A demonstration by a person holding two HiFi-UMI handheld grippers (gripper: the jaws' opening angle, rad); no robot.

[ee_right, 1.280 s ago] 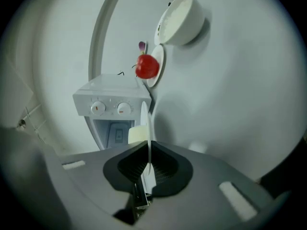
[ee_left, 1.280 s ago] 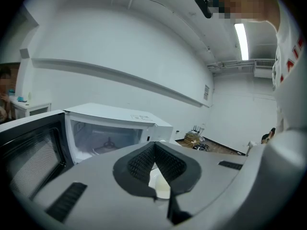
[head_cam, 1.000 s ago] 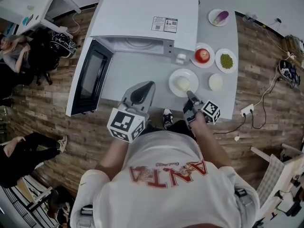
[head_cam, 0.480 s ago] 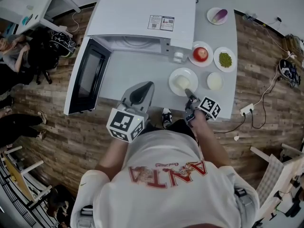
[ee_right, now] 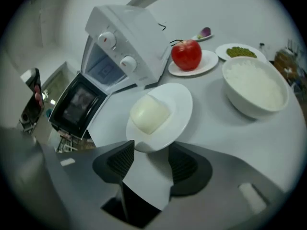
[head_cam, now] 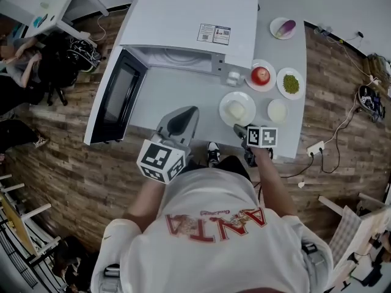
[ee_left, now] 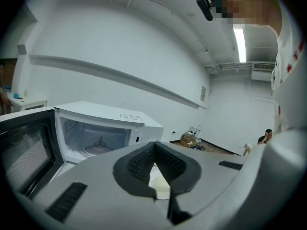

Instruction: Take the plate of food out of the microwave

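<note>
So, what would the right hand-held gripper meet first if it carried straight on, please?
Probably the near rim of the plate holding the pale bun; the right hand-held gripper has just been opening, that rim at its jaw tips, unpressed.

Most of the plate of food [ee_left: 158,180] hides behind the left gripper [ee_left: 154,150]; the microwave label [head_cam: 214,34] is unreadably small.

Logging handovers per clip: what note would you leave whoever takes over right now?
The left claw is shut and empty.
The right claw is open, its jaws having just been opening; the near rim of the plate lies between their tips, ungripped.
The plate, with a bun, sits on the table outside the microwave, door open.
Done: plate out, released.
Left: draw the right claw back, perhaps shut the door.
</note>
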